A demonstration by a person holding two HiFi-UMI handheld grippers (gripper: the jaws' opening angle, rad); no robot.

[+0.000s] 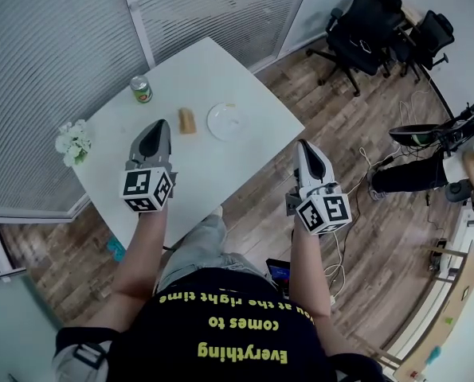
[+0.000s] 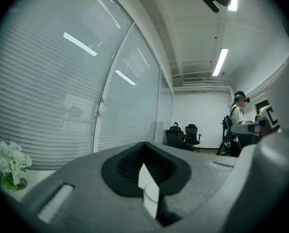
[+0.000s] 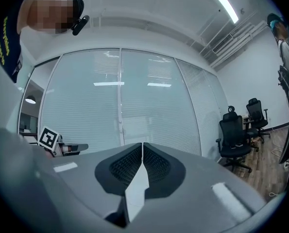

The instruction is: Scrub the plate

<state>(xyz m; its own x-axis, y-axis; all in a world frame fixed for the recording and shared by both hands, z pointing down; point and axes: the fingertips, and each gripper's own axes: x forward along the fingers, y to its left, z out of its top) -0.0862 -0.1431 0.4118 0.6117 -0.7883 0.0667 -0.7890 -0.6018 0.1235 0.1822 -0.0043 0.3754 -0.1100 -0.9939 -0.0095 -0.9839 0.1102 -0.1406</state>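
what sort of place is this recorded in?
Most likely an office or meeting room, not a kitchen. Black swivel office chairs stand in the corner, glass partition walls with slatted blinds enclose the room, and a plain white rectangular table stands on wood-plank flooring.

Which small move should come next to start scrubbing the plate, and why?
Probably open the left gripper and ease it forward to what looks like a tan sponge, lying just ahead of it on the table beside the plate. Both grippers are shut and empty, so nothing is in hand to scrub with. The right gripper hangs beyond the table's edge, farther away.
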